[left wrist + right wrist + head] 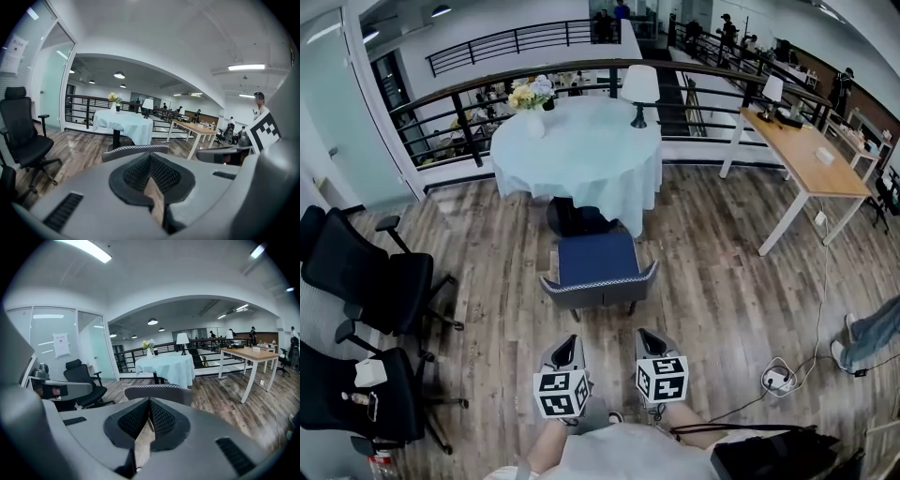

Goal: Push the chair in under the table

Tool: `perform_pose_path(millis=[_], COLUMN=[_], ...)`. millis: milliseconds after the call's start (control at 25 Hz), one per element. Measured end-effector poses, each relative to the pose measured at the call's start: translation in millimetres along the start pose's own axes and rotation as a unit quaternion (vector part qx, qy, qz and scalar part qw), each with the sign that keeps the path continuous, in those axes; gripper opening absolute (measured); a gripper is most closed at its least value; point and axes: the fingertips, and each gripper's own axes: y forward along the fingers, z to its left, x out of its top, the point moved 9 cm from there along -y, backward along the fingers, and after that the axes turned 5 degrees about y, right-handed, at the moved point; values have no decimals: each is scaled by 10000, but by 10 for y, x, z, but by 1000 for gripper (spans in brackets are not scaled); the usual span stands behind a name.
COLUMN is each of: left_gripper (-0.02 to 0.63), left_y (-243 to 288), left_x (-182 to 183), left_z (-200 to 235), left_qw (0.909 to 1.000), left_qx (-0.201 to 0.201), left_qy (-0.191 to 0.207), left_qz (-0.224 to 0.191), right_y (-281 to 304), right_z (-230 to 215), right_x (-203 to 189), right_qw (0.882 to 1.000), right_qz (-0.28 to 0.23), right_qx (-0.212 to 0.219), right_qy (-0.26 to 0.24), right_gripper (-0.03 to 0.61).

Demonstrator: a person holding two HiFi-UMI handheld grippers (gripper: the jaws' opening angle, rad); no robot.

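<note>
A chair (598, 266) with a blue seat and a grey curved back stands on the wood floor. Its front is tucked a little under the cloth edge of a round table (577, 141) draped in pale blue. My left gripper (568, 340) and right gripper (645, 334) hover side by side behind the chair's back, a short way from it, not touching. Both are shut with nothing between the jaws. The left gripper (150, 155) looks at the chair back (136, 150) with the table (124, 124) beyond. The right gripper (149, 401) faces the chair back (159, 391) and the table (166, 364).
Two black office chairs (370, 281) (356, 394) stand at the left. A wooden desk (811, 155) is at the right, with a black railing (478, 94) behind the table. A power strip with cables (778, 378) lies on the floor at the right, near a person's leg (872, 328). A lamp (639, 89) and flowers (532, 94) sit on the table.
</note>
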Motion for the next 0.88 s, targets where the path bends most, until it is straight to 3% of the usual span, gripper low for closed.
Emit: perform_pose_path(millis=[280,880], left_gripper=[5,5], left_y=[201,956], left_x=[-12,554], left_z=[96,552], left_qw=[9999,9999], left_qx=[-57,-120], left_qy=[-79,-14], left_qz=[74,-118], right_y=[177,952], right_z=[-17,-64], right_x=[-34,540], right_qw=[9998,9999], right_qz=[174,75], right_qx=[-20,-85], right_qy=[43,-21], right_gripper=[18,18])
